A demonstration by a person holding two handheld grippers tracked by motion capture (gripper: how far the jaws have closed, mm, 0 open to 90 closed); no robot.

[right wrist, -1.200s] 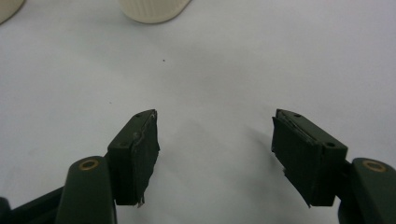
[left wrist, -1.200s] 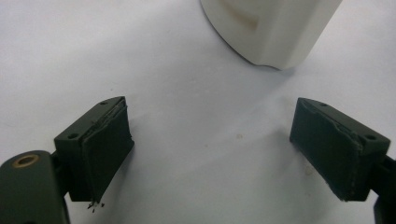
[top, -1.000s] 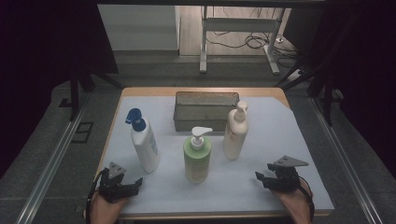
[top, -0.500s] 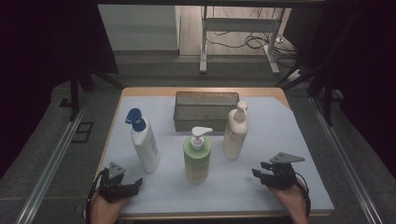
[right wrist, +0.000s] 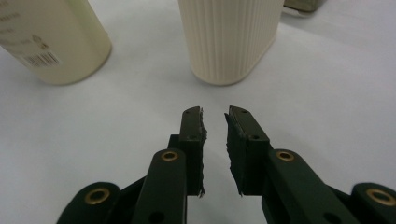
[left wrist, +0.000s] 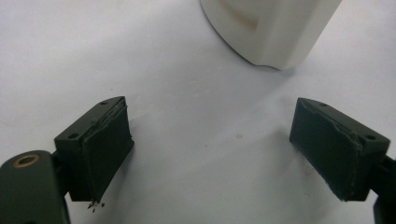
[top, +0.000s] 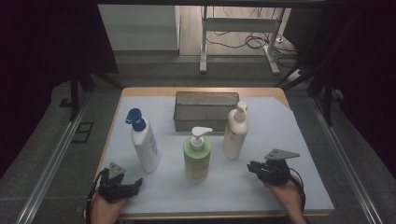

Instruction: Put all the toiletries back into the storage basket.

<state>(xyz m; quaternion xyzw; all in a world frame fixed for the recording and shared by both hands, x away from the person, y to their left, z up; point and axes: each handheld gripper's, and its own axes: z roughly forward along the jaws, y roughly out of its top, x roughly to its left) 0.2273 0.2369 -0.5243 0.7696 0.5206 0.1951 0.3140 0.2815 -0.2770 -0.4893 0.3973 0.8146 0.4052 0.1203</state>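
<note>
Cream ribbed bottle [top: 235,135] is stood upright mid-table, just ahead of right gripper [right wrist: 215,119], whose jaws have just been closing, nearly together, nothing held. Left gripper [left wrist: 212,149] is spread wide, empty. Bottle is judged rigid, smooth, top-heavy; best clamped across the narrow body, low.

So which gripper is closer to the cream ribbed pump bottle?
Right. The right gripper sits just beside the cream ribbed pump bottle, near its base; the left gripper lies across the table, beyond the green bottle.
</note>
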